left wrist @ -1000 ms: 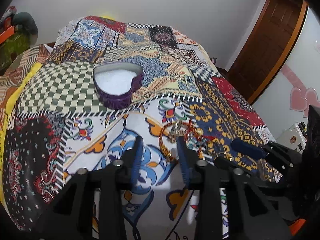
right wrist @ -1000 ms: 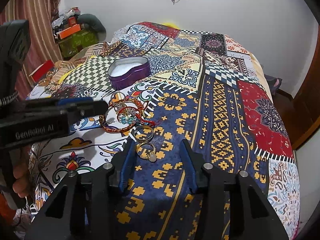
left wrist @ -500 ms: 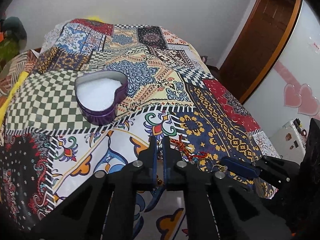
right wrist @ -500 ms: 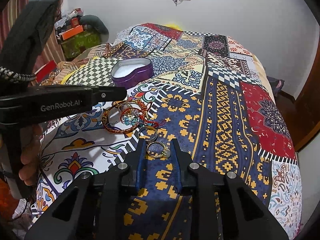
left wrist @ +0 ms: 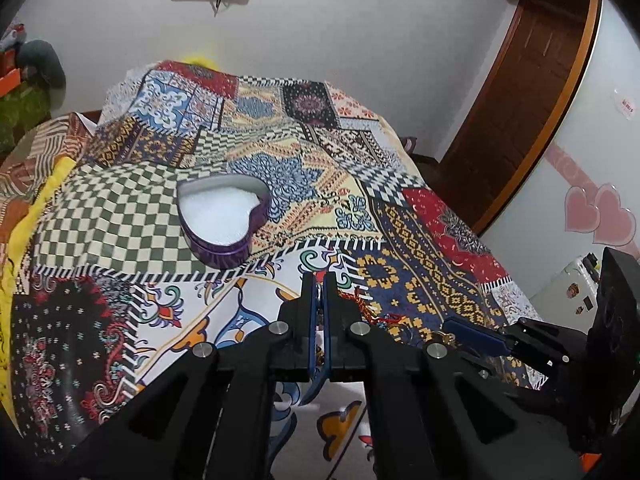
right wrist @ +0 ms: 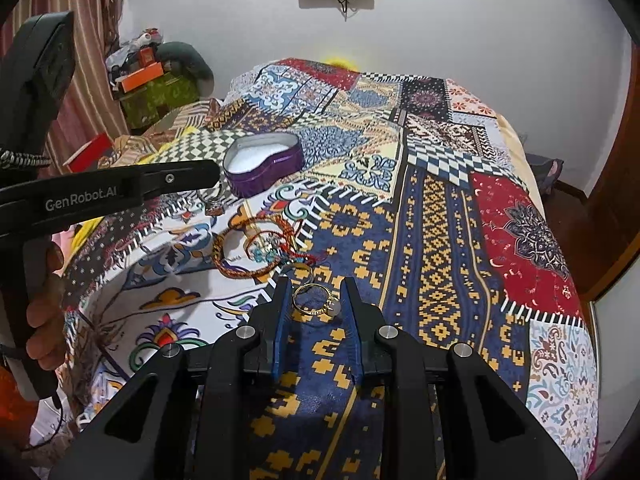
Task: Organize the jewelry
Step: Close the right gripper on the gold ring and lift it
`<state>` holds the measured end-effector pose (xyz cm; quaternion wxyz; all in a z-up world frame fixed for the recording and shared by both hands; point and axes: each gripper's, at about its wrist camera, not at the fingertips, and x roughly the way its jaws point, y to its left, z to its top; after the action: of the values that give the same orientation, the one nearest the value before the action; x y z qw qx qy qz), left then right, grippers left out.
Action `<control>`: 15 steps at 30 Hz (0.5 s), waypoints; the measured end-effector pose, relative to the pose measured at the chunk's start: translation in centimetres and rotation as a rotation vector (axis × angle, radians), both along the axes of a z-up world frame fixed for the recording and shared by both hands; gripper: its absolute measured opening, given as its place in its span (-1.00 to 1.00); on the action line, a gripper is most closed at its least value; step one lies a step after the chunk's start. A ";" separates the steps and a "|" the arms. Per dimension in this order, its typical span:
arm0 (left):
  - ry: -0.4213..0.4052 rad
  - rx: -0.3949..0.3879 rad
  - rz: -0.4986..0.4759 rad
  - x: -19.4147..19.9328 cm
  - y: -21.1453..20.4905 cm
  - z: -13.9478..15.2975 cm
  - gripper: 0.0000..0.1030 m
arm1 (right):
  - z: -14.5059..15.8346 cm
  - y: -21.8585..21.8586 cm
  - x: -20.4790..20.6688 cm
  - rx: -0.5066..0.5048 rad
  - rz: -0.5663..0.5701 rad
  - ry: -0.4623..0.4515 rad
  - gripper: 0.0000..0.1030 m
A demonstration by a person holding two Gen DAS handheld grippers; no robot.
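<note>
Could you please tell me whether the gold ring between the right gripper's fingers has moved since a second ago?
Yes. The gold ring moved away from the braided bracelets, now clamped between the right gripper.

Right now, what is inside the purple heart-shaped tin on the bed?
The purple heart-shaped tin stands open with no lid on it. Only a white lining shows inside, no jewelry. Its near wall hides a strip of the floor in the right wrist view.

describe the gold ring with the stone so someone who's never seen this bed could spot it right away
On the patchwork bedspread, find the navy panel with yellow blocks, nearer the camera than the purple heart-shaped tin. The gold ring sits there between the right gripper fingers, beside the woven bracelets. Unlike those braided cords, it is a thin metal band with one pale stone.
</note>
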<state>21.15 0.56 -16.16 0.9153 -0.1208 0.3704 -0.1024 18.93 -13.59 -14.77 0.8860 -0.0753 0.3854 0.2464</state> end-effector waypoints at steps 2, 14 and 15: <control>-0.010 0.000 0.008 -0.3 0.2 0.5 -0.98 | 0.5 0.0 0.0 0.003 -0.002 -0.010 -0.57; -0.093 0.048 0.072 -2.0 2.6 3.6 -0.98 | 4.9 1.2 0.8 0.027 -0.004 -0.110 -0.57; -0.103 0.053 0.077 -2.1 2.9 3.9 -0.98 | 5.2 1.3 0.9 0.028 -0.002 -0.118 -0.57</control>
<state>19.00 3.49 -12.21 0.9392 -0.1053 0.3206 -0.0631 19.87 -12.26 -9.53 0.9083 -0.0768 0.3292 0.2463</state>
